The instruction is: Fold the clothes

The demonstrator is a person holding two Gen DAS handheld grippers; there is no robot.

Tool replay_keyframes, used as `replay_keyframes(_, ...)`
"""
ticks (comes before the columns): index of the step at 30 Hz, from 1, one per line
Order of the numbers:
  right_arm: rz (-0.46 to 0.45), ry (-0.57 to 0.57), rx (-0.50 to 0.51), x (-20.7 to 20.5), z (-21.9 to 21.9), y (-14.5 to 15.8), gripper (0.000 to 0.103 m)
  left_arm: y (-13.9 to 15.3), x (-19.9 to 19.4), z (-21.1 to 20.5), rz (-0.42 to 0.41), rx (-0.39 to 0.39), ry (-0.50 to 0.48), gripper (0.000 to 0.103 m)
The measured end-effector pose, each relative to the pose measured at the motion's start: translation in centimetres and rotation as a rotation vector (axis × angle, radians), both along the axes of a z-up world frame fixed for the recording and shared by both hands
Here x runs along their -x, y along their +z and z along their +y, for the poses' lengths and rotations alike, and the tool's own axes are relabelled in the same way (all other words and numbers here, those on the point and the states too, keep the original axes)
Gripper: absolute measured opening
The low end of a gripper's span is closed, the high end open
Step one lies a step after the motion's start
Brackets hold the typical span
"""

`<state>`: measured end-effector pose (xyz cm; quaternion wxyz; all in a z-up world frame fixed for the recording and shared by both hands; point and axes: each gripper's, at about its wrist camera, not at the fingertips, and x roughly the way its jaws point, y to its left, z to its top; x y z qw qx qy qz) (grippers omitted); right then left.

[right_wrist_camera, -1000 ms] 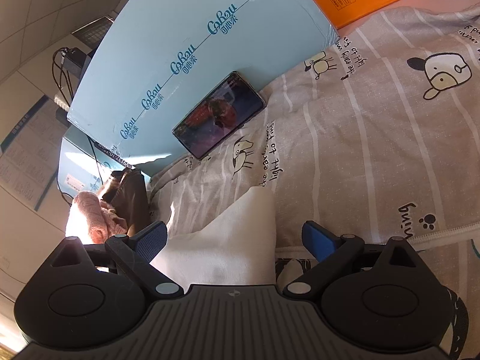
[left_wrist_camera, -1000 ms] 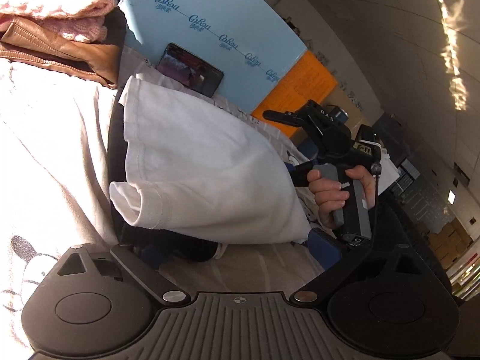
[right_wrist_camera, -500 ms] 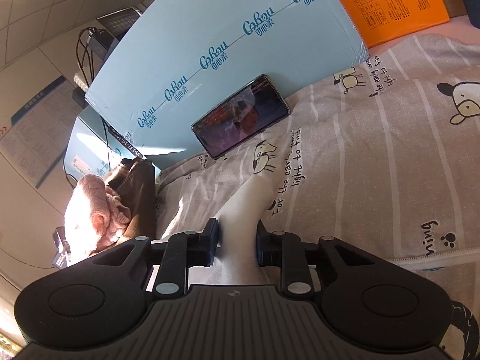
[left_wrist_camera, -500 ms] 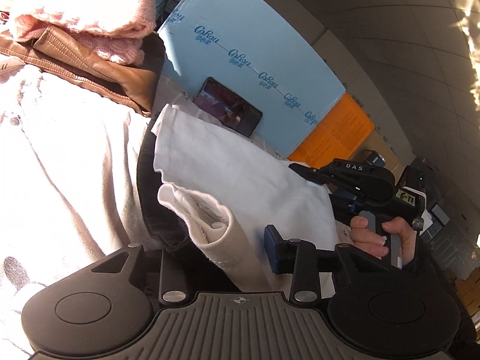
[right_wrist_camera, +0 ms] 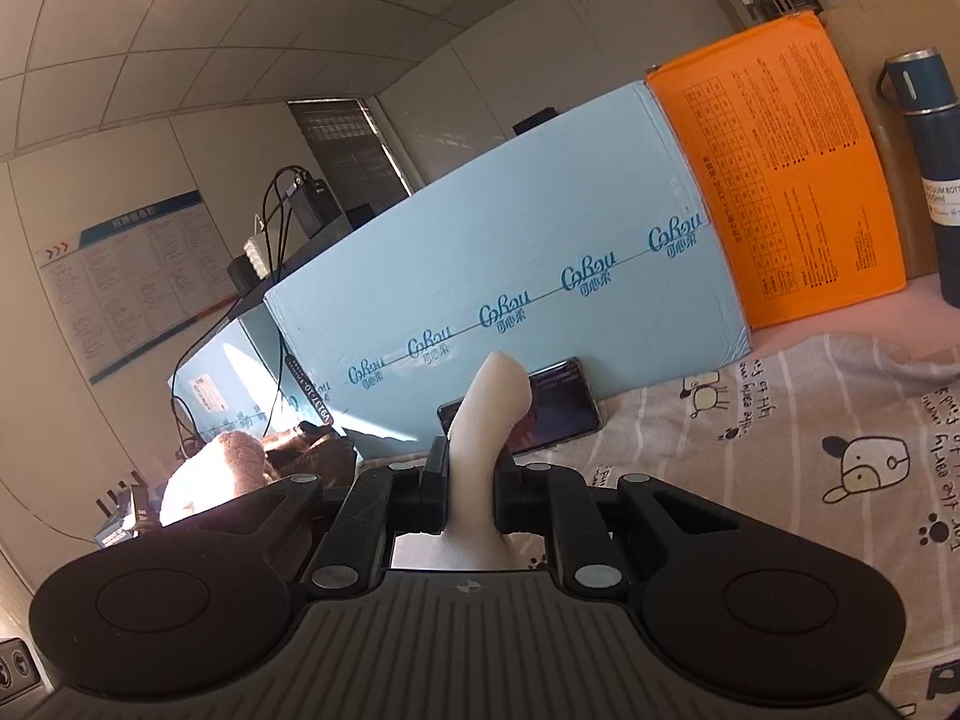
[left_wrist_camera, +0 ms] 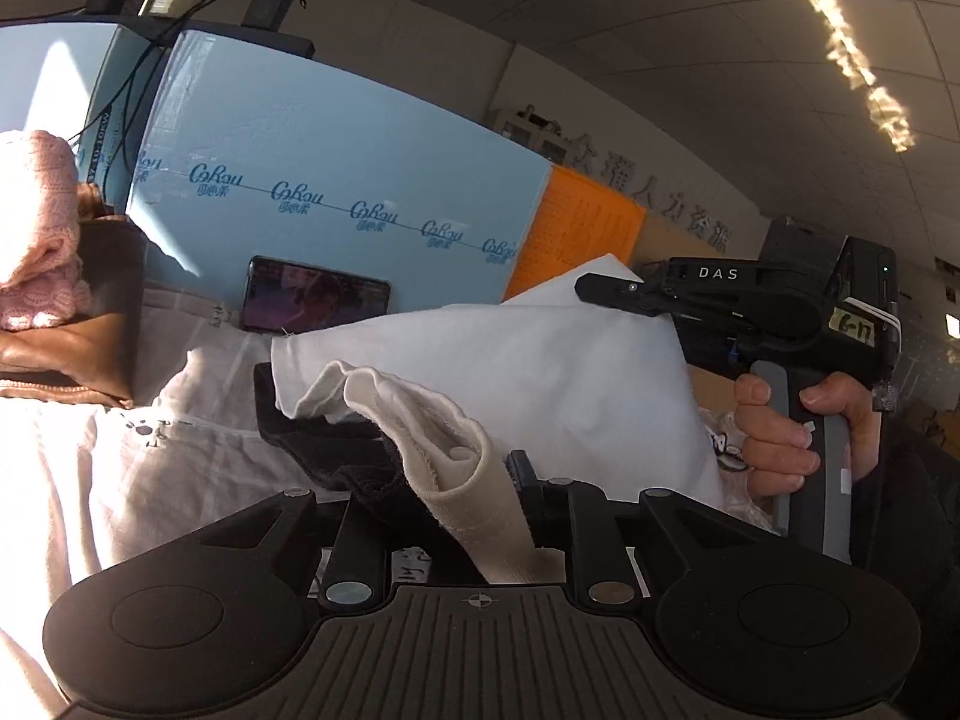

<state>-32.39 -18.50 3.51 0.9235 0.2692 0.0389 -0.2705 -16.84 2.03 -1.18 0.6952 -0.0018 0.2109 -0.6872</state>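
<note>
A white garment (left_wrist_camera: 540, 360) hangs stretched between my two grippers above the bed. In the left wrist view my left gripper (left_wrist_camera: 474, 480) is closing, its jaws pinching a bunched hem of that garment. A dark garment (left_wrist_camera: 336, 450) lies under it. At the right of that view a hand (left_wrist_camera: 780, 438) holds my right gripper (left_wrist_camera: 606, 291) at the garment's far corner. In the right wrist view my right gripper (right_wrist_camera: 471, 486) is closing too, pinching a corner of the white garment (right_wrist_camera: 489, 414) that sticks up between the pads.
A phone (right_wrist_camera: 558, 402) leans against a long light-blue box (right_wrist_camera: 510, 276), with an orange box (right_wrist_camera: 780, 180) and a blue flask (right_wrist_camera: 930, 168) to its right. A pink sweater (left_wrist_camera: 30, 228) lies on a brown leather jacket (left_wrist_camera: 60, 348) at the left. A cartoon-print sheet (right_wrist_camera: 780, 450) covers the bed.
Both grippers stood open around the white garment's edges, then closed on it. Both have risen, lifting the garment off the bed, and both wrists have rolled.
</note>
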Motion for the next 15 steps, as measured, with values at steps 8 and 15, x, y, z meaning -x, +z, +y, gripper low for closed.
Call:
replay_keyframes(8,-0.027,-0.195,0.098,8.5,-4.6,2.6,0.012,3.1,7.4,-9.2,-0.2,0.032,-0.196,0.019)
replay_keyframes(15,-0.005,-0.419,0.165,16.8,-9.9,3.5,0.012,3.6,14.5,-18.6,-0.226,0.065,-0.333,0.019)
